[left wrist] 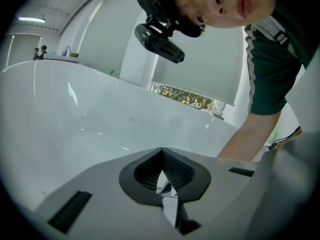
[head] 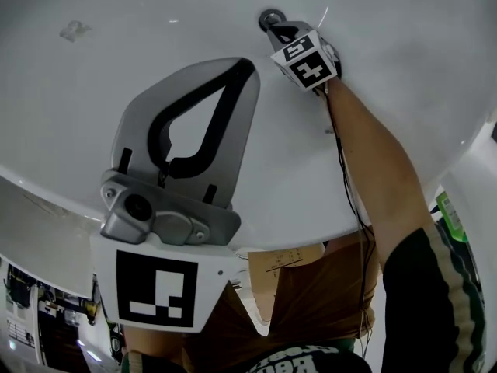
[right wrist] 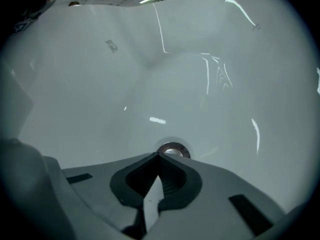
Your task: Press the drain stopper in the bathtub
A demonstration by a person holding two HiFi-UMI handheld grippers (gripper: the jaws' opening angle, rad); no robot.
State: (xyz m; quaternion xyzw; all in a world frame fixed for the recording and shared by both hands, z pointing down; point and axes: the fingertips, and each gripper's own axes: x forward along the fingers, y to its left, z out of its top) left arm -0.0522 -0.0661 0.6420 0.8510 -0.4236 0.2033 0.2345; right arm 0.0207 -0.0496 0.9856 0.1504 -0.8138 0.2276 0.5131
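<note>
Both pairs of jaws are together and empty. The right hand-held gripper (head: 276,26) points its tips at the drain stopper (right wrist: 173,150) on the bathtub (head: 93,92) floor (pressed yet? I can't tell), so the push looks pending. The left hand-held gripper (head: 237,74) hangs idle over the glossy white basin, in a bright room.

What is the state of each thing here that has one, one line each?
White bathtub: no water seen.
Round metal drain stopper: pressed or raised, cannot tell.
Right grey gripper: jaws shut, tips at the stopper.
Left grey gripper: jaws shut, empty.
</note>
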